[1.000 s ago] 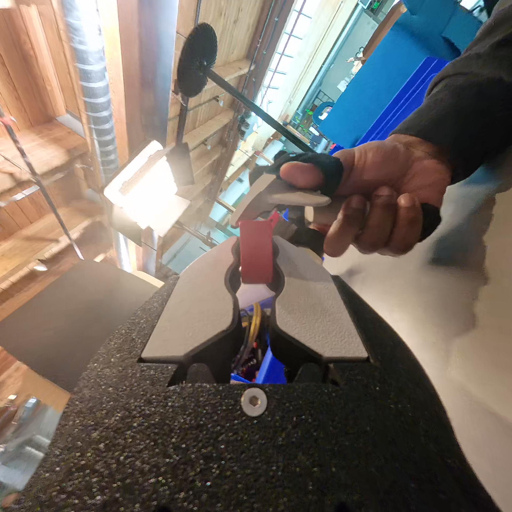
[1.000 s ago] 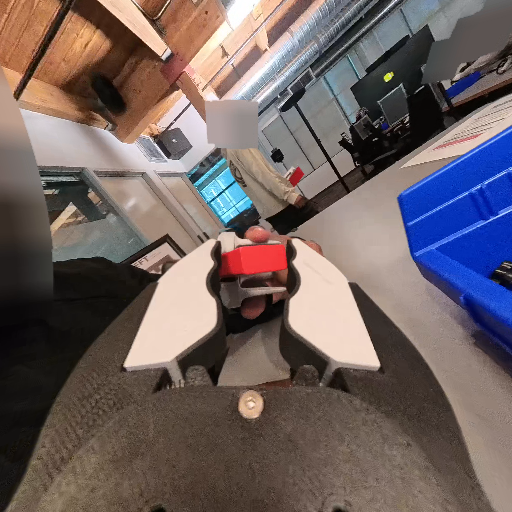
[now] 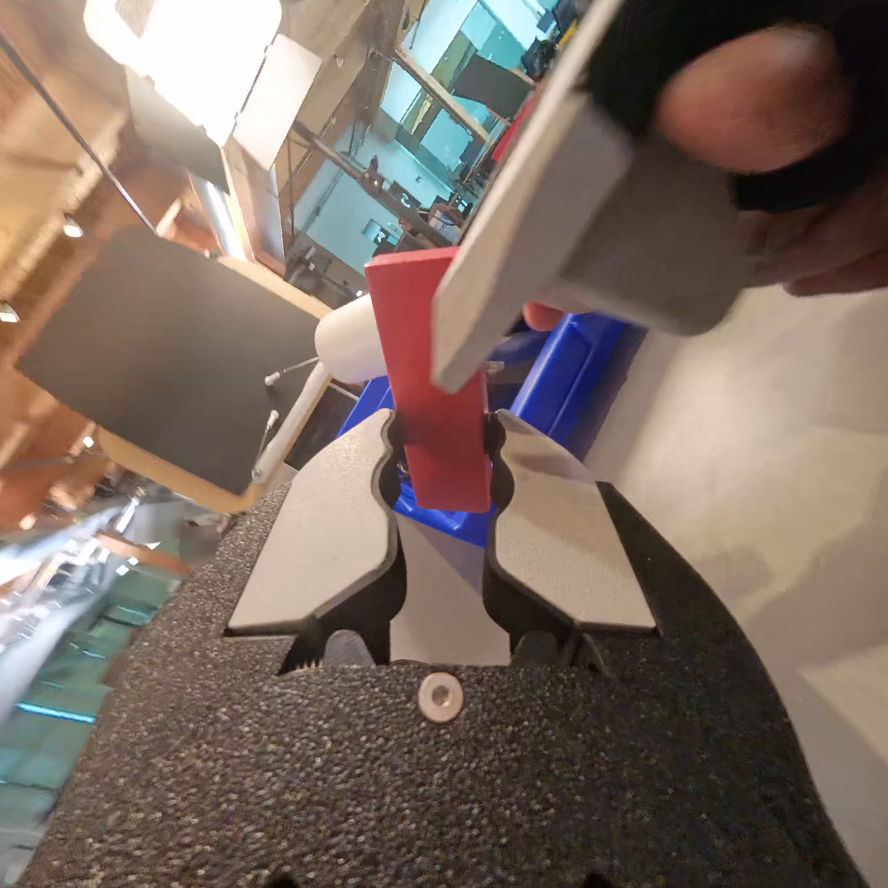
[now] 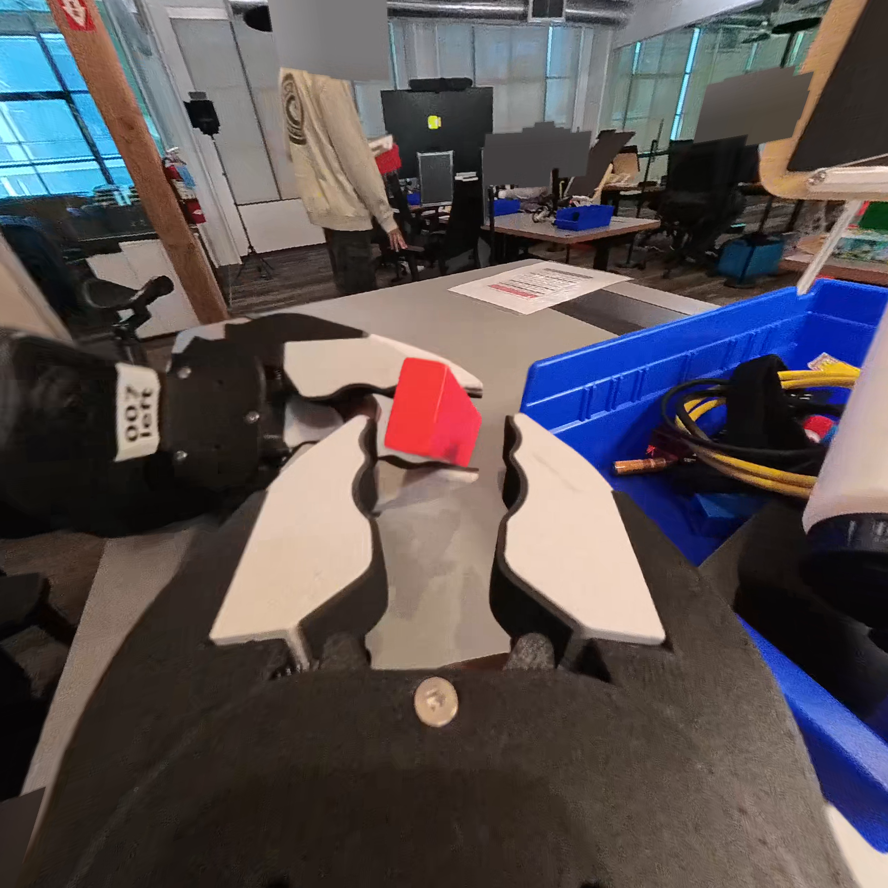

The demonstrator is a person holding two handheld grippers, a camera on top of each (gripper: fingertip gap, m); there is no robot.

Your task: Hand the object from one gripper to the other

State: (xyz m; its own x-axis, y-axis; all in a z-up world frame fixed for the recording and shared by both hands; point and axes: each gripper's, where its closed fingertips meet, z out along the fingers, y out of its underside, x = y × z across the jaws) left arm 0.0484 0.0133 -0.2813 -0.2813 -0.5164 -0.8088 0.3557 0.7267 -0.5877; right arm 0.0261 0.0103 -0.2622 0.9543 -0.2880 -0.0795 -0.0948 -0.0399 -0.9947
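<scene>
A red block (image 3: pixel 447 456) is gripped between the fingertips of my left gripper (image 3: pixel 444 432), which is shut on it. In the right wrist view the left gripper (image 4: pixel 473 430) reaches in from the left and holds the red block (image 4: pixel 427 418) above the grey table (image 4: pixel 432 326). My right gripper (image 4: pixel 437 427) is open. Its fingertips stand on either side of the block without touching it. In the left wrist view one right-gripper finger (image 3: pixel 480 288) crosses in front of the block's upper part, with a gloved hand (image 3: pixel 745 96) behind it.
A blue bin (image 4: pixel 672 365) with yellow and black cables stands right of the grippers, and also shows in the left wrist view (image 3: pixel 567 375). A printed sheet (image 4: pixel 538 283) lies farther back on the table. A person (image 4: pixel 331 168) stands beyond it. A white cylinder (image 4: pixel 845 456) is at the right edge.
My right gripper was shut on the red block and has opened, letting go. The left gripper still holds the block. Both views have swung down toward the table and bin.
</scene>
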